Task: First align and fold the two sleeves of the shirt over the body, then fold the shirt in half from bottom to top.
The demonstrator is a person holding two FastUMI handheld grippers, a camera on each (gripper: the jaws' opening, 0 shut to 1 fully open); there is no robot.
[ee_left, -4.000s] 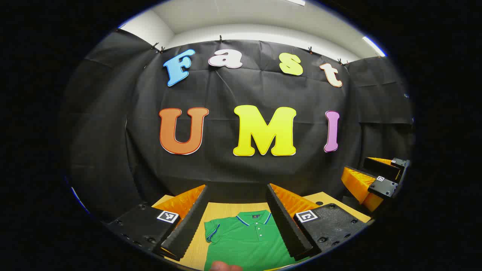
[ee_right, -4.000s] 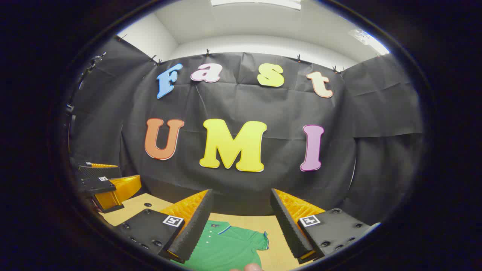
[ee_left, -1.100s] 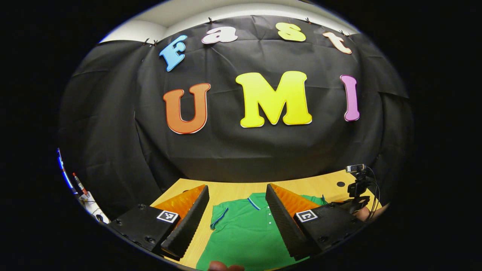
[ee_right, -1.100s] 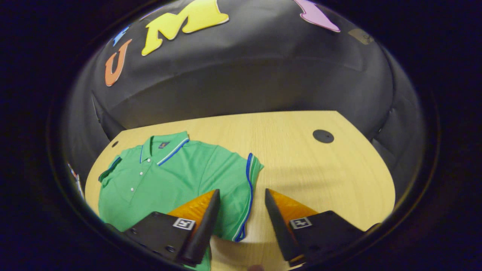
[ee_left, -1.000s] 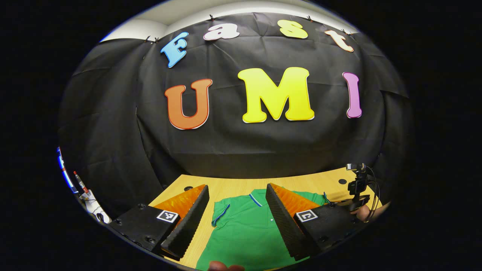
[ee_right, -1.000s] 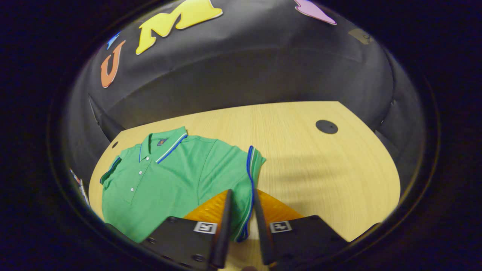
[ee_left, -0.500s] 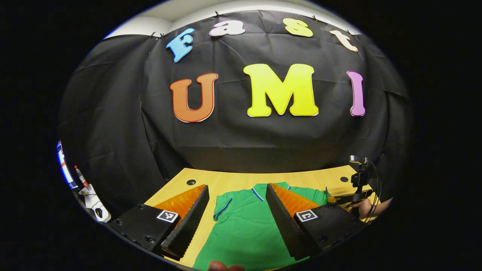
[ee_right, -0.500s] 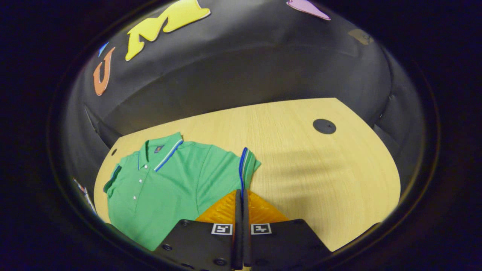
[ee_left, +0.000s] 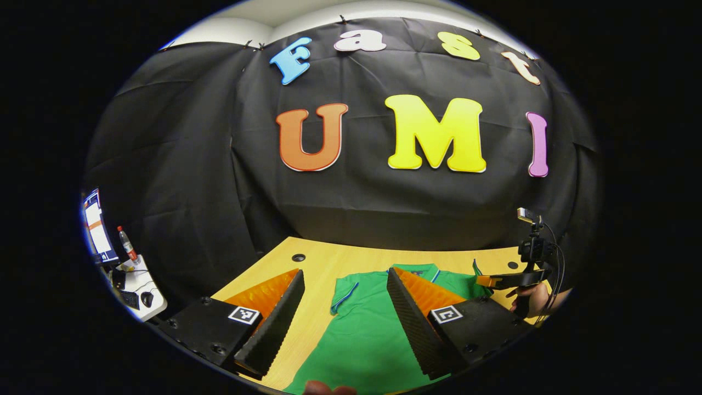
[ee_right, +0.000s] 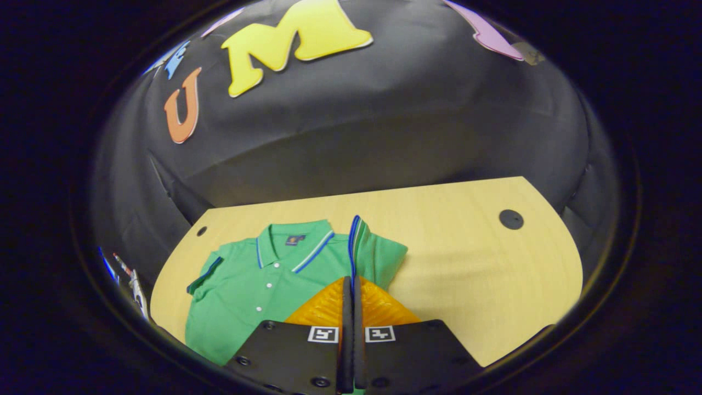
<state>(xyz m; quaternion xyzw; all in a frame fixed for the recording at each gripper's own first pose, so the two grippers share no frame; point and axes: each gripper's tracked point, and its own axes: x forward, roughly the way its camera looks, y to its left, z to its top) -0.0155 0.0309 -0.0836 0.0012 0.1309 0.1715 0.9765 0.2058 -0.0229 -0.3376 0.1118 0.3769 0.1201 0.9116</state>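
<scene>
The green polo shirt lies flat, collar toward the booth wall, at lower left of the right gripper view on the wooden worktop. The right tongs are clamped together on the blue-trimmed cuff of one sleeve, lifted upright, likely to carry it over the body. The left tongs stand apart above the shirt, low in the left gripper view. Bare worktop lies on the right, with open room around the shirt.
</scene>
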